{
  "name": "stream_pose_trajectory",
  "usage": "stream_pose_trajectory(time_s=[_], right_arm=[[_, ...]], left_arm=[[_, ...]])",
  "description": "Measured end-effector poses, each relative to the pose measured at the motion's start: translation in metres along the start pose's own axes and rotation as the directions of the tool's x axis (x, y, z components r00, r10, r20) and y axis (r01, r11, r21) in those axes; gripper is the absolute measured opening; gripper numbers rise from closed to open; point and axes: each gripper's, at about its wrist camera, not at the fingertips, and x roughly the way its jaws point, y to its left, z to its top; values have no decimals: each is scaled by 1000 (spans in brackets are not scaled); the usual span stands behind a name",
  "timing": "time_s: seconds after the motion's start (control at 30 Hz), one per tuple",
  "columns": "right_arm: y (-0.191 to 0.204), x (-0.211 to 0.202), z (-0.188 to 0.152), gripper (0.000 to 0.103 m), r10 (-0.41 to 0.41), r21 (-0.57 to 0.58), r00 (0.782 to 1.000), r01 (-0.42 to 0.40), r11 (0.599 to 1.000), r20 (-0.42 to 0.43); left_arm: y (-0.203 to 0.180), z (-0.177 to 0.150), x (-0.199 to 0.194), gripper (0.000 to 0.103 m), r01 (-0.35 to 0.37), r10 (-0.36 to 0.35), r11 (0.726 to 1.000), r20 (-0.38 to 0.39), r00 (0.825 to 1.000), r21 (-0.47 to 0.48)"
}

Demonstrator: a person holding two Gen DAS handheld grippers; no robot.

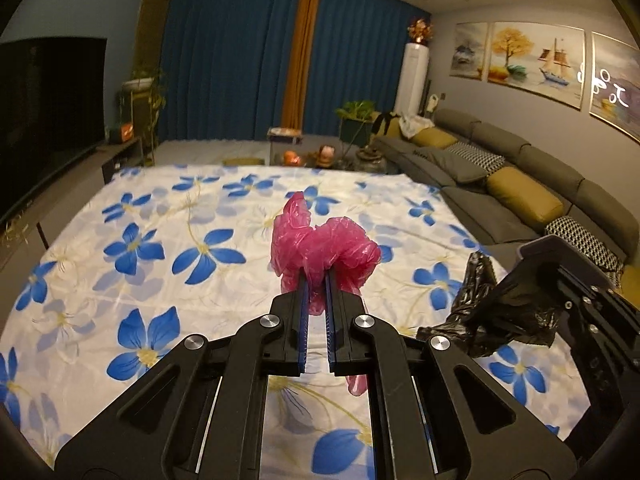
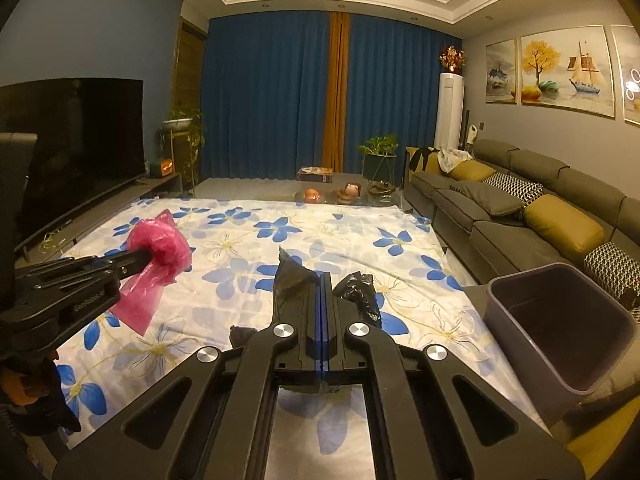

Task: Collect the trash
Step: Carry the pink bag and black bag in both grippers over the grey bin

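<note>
A crumpled pink plastic bag (image 1: 320, 246) is pinched between the blue pads of my left gripper (image 1: 317, 280), lifted above the flowered sheet (image 1: 160, 248). From the right wrist view the same pink plastic bag (image 2: 160, 256) hangs off the left gripper (image 2: 146, 257) at the left. My right gripper (image 2: 322, 280) is shut on a crumpled black plastic bag (image 2: 292, 280), which bunches out on both sides of the fingers. In the left wrist view that black plastic bag (image 1: 500, 312) shows at the right, with the right gripper itself mostly hidden behind it.
A grey bin (image 2: 560, 324) stands open at the right, beside the sheet (image 2: 340, 240). A grey sofa (image 2: 520, 208) with cushions runs along the right wall. A television (image 2: 80, 152) is on the left. Small ornaments (image 2: 348, 194) sit on the floor beyond the sheet.
</note>
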Motion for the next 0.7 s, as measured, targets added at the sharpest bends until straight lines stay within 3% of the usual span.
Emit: stream_pose_trajectory(time_s=[0.5, 0.7], right_arm=[[-37, -35, 0, 1, -53, 13, 998, 53, 999, 34], [-66, -39, 1, 1, -113, 40, 993, 112, 993, 44]], left_arm=[[-52, -1, -20, 6, 71, -73, 994, 27, 997, 80], [-92, 6, -11, 6, 151, -155, 980, 20, 988, 133]])
